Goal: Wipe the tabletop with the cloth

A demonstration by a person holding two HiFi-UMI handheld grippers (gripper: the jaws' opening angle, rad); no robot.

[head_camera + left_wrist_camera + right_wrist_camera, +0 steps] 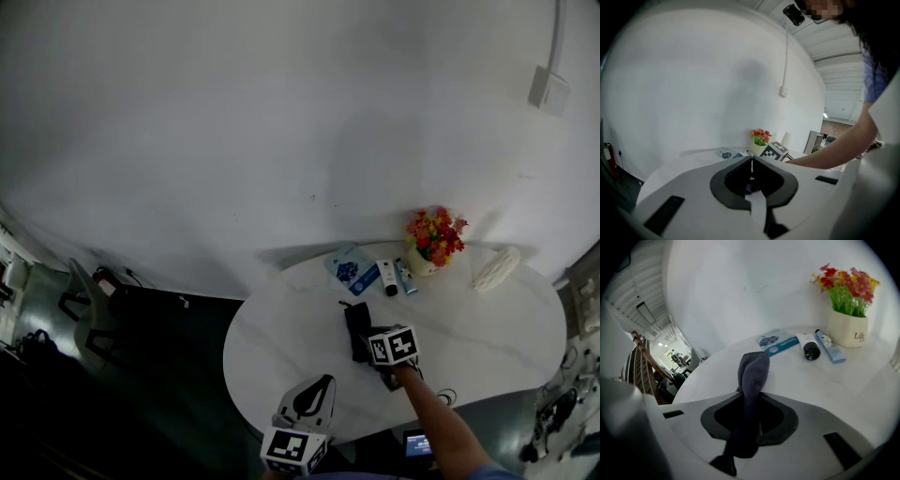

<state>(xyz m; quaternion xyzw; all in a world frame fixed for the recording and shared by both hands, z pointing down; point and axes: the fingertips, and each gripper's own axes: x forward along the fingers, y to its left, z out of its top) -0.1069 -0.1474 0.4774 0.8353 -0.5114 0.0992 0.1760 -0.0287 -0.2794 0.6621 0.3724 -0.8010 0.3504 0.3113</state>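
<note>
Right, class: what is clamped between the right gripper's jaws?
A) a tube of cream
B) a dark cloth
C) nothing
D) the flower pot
B: in the right gripper view, the right gripper is shut on the dark cloth, which runs through its jaws and out over the white table.

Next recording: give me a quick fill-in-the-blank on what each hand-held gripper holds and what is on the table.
1. The right hand-held gripper is shut on a dark ___.
2. The left hand-held gripper is shut and holds ___.
3. The white pot on the table holds ___.
4. Between the blue packet and the pot lie ___ tubes.
Missing words: cloth; nothing; flowers; two.
</note>
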